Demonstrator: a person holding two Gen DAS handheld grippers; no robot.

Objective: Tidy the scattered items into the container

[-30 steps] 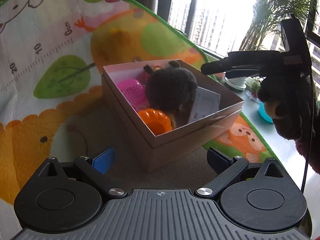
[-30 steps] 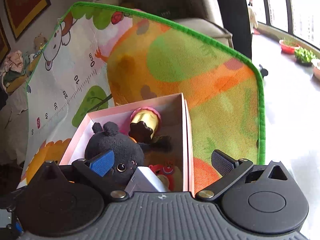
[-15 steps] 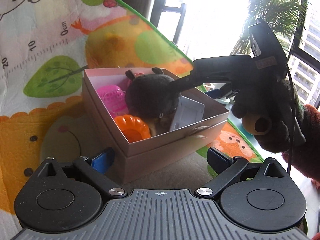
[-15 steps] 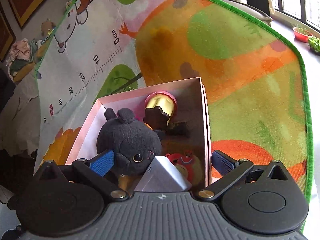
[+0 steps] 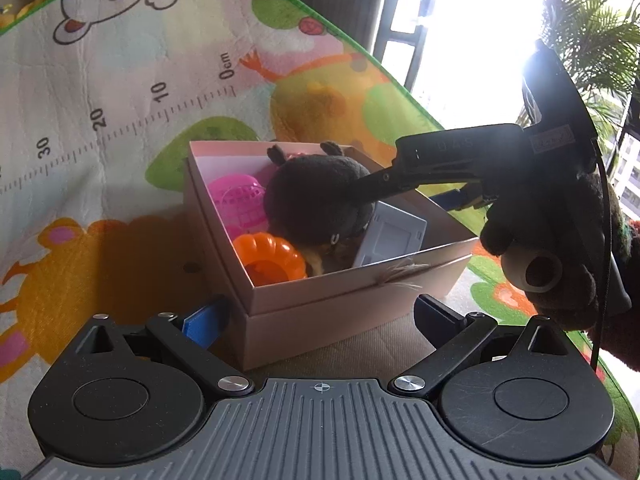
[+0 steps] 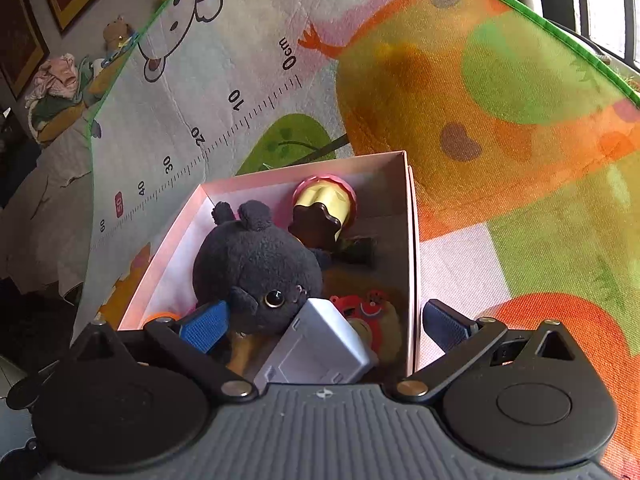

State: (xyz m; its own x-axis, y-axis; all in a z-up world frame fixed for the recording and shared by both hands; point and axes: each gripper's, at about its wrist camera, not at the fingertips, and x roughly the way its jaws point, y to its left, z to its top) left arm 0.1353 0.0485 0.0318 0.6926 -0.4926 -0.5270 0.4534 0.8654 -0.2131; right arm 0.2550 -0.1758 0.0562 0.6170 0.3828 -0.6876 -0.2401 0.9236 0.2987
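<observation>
Jaws of both grippers apart, red toy point(image 6: 370, 304) in box point(image 6: 412, 264) seemingly right-view only

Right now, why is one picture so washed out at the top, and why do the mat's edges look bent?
Left wrist view: the bright window blows out, silhouetting the black right gripper. Right wrist view: even light, with the fisheye lens bowing the green-edged cartoon play mat.

Daylight floods in from the window point(image 5: 452, 40) ahead-right of the left gripper point(image 5: 320, 312), totally blown out there. The right gripper point(image 5: 460, 160) is backlit, nearly silhouetted. Heavy fisheye bending at edges; both views otherwise sharp.
</observation>
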